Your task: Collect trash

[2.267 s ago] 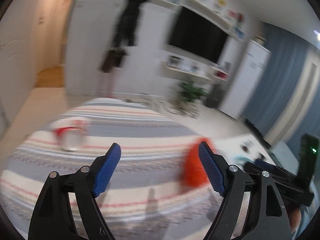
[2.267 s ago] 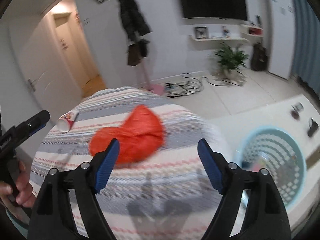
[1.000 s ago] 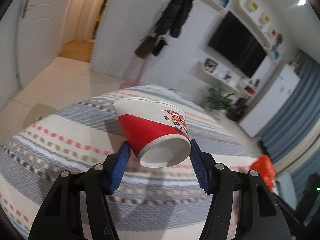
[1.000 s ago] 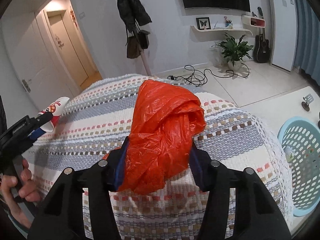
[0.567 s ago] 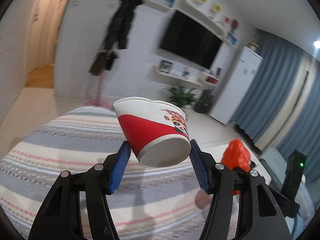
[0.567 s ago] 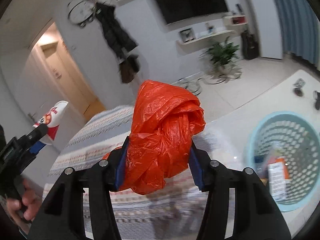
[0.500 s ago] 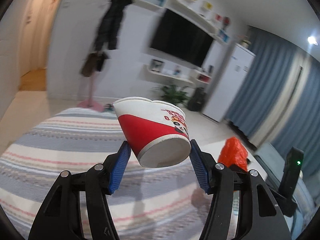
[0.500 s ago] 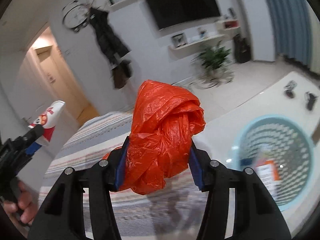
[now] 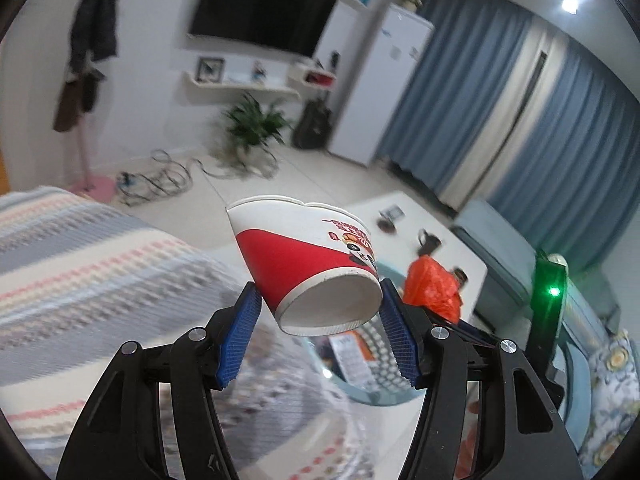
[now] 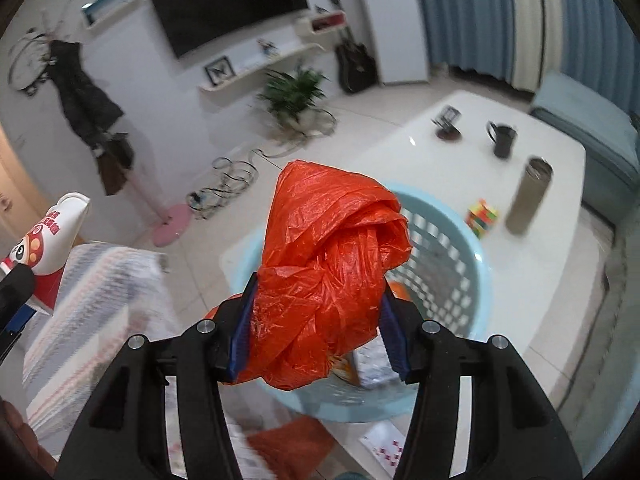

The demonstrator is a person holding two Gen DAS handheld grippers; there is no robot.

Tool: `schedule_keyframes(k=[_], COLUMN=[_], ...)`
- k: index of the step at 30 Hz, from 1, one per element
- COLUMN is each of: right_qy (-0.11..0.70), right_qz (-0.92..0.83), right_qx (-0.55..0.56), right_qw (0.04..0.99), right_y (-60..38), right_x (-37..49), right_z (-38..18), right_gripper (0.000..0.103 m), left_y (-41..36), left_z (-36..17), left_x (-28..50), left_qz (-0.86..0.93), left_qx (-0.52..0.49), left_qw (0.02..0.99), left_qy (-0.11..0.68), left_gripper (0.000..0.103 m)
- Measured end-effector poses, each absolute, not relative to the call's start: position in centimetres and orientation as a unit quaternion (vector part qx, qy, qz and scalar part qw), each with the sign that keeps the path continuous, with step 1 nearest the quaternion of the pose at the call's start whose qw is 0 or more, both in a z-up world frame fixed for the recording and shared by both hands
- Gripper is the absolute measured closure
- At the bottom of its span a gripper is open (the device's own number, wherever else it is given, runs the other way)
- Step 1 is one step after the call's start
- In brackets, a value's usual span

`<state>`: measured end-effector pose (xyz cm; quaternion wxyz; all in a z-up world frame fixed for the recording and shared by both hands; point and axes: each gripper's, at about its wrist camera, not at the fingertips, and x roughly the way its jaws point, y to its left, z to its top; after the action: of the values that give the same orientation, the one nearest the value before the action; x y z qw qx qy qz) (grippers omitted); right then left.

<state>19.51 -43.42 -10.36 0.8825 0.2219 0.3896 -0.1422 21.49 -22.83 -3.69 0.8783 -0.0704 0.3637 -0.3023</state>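
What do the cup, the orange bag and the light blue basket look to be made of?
Cup: probably coated paper, with a slight sheen, a rolled base rim and a printed red and white wall dented at the mouth.
Orange bag: thin glossy plastic film, crinkled and bunched, light showing through the folds.
Basket: apparently moulded plastic, smooth light blue, rigid walls pierced by regular slots.

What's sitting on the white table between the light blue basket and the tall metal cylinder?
A small multicoloured block stack stands between the light blue plastic basket and the tall grey metal cylinder, shown in the right wrist view.
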Motion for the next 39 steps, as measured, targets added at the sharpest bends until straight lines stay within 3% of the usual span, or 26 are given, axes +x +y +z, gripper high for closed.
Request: schedule_keyframes(k=[5,10,13,20,23,26,28,31,39], right_qy=[0.413,0.423,0.432,0.433,0.431,0.423,0.412,0.370,0.257], right_qz=[-0.157,-0.139,-0.141,-0.138,-0.136,-0.129,-0.121,-0.121,-0.159], right_qx=[0.236,0.282,0.289,0.299,0.284,0.258,0.236,0.191,0.094], right_qw=[0.866,0.850,0.842,0.839,0.845,0.859,0.872,0.901,0.949], right_y=[-45.8,-47.1,-47.5,-47.9,-47.3,-45.8,-44.5,-41.7,-35.2], right_x=[19.1,19.7,19.7,18.2,17.6,16.9,16.3,14.8,11.1], right_z=[-13.4,-15.5,-16.5,-16.6,-15.4,-13.4,-11.7,-8.4,-3.8], right_gripper=[0.048,0.038,0.034,0.033,0.033,0.033,0.033,0.027,0.024], left_y=[-26.0,-27.8,-28.2,-27.2,-25.6,-23.9,-22.2,-19.6,-16.4], left_z=[-6.0,-7.6,-8.1,-8.8,-8.3,-7.3,-6.3,-4.8,-3.5], left_x=[22.5,23.4,23.5,23.2,22.4,21.2,20.1,17.7,13.0], left_qz=[-0.328,-0.344,-0.341,-0.333,-0.325,-0.317,-0.301,-0.270,-0.172], left_qx=[-0.060,-0.056,-0.053,-0.062,-0.068,-0.067,-0.064,-0.056,0.009], left_qw=[0.856,0.841,0.840,0.838,0.844,0.854,0.870,0.899,0.958], left_qy=[0.395,0.413,0.418,0.428,0.422,0.406,0.385,0.340,0.227], left_gripper=[0.045,0.046,0.038,0.037,0.031,0.029,0.022,0.018,0.008])
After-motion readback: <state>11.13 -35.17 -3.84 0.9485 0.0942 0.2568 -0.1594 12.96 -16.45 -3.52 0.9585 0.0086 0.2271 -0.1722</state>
